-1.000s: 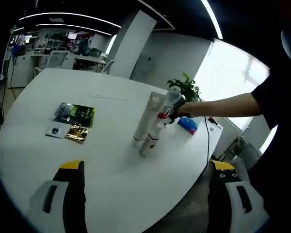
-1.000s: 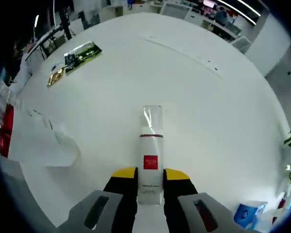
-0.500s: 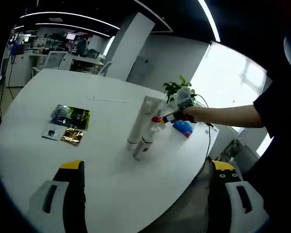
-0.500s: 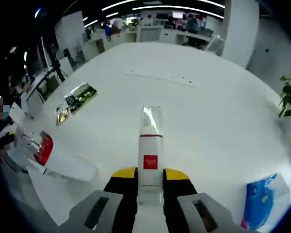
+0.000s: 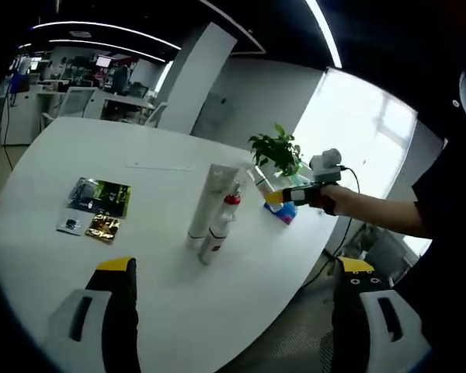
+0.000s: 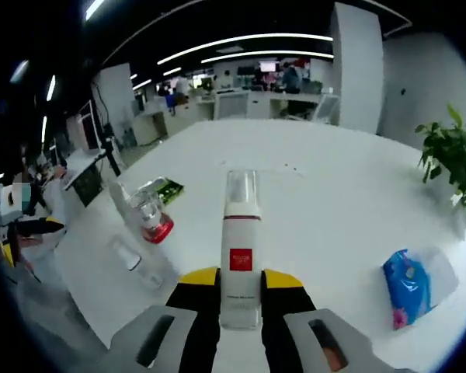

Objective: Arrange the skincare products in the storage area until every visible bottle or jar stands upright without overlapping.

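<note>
Right gripper: its two yellow-tipped jaws are closed on one white bottle with a red label and clear cap. The bottle runs straight out between the jaws, cap end farthest from them, held above the white table.
Left gripper: jaws spread wide with nothing between them, hovering at the near edge of the table.
Bottles on the table: two. In the left gripper view a tall white tube stands upright near the table's middle, and a smaller bottle with a red collar leans against it, touching.
Same pair from the right gripper view: the red-collared bottle with its clear cap sits left of the held bottle, the tube beside it.
Sachets: three flat packets lie to the left of the tube, one green and dark, one gold, one pale.
Blue pack: one blue pouch lies on the table right of the held bottle; in the left gripper view it lies beyond the tube.
Plant: one green potted plant at the table's far edge.
Person: a forearm reaches in from the right, carrying the right gripper.
</note>
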